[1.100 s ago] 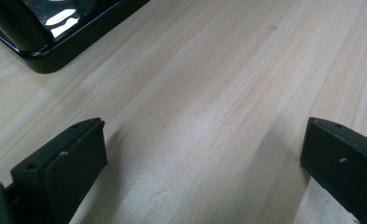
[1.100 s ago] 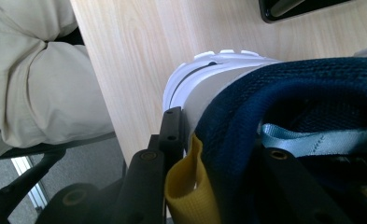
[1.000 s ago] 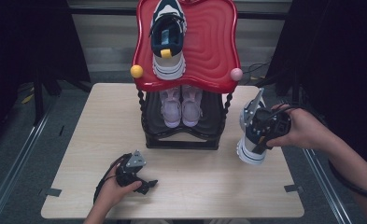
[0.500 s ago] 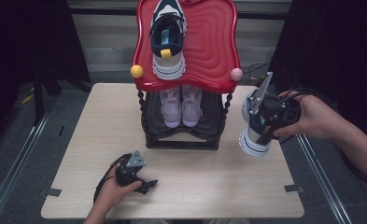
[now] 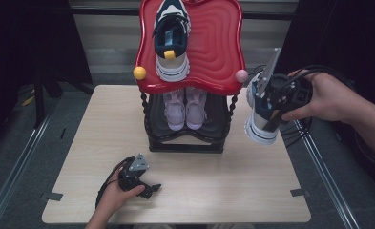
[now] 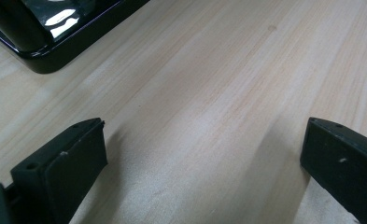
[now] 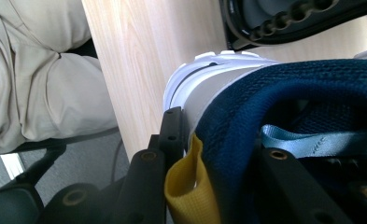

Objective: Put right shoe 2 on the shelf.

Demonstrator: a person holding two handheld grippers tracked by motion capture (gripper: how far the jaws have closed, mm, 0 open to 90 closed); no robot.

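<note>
A navy and white sneaker (image 5: 260, 128) hangs toe-down in the air to the right of the shoe rack, above the table's right side. My right gripper (image 5: 269, 110) is shut on its heel collar. In the right gripper view the jaws of that gripper (image 7: 223, 154) pinch the navy collar (image 7: 274, 88) beside a yellow pull tab (image 7: 188, 186). A matching sneaker (image 5: 171, 38) lies on the rack's red top shelf (image 5: 213, 43). My left gripper (image 5: 144, 183) rests on the table near the front edge, open and empty (image 6: 202, 158).
A pale pink pair of shoes (image 5: 185, 107) stands on the rack's black lower shelf (image 5: 185, 143). A yellow ball (image 5: 139, 73) and a pink ball (image 5: 241, 75) cap the red shelf's front corners. The wooden table (image 5: 104, 124) carries the rack; its black base (image 6: 55, 42) lies ahead of the left gripper.
My right gripper has risen with the sneaker, lifting it off the table beside the rack. The left gripper has stayed where it was.
</note>
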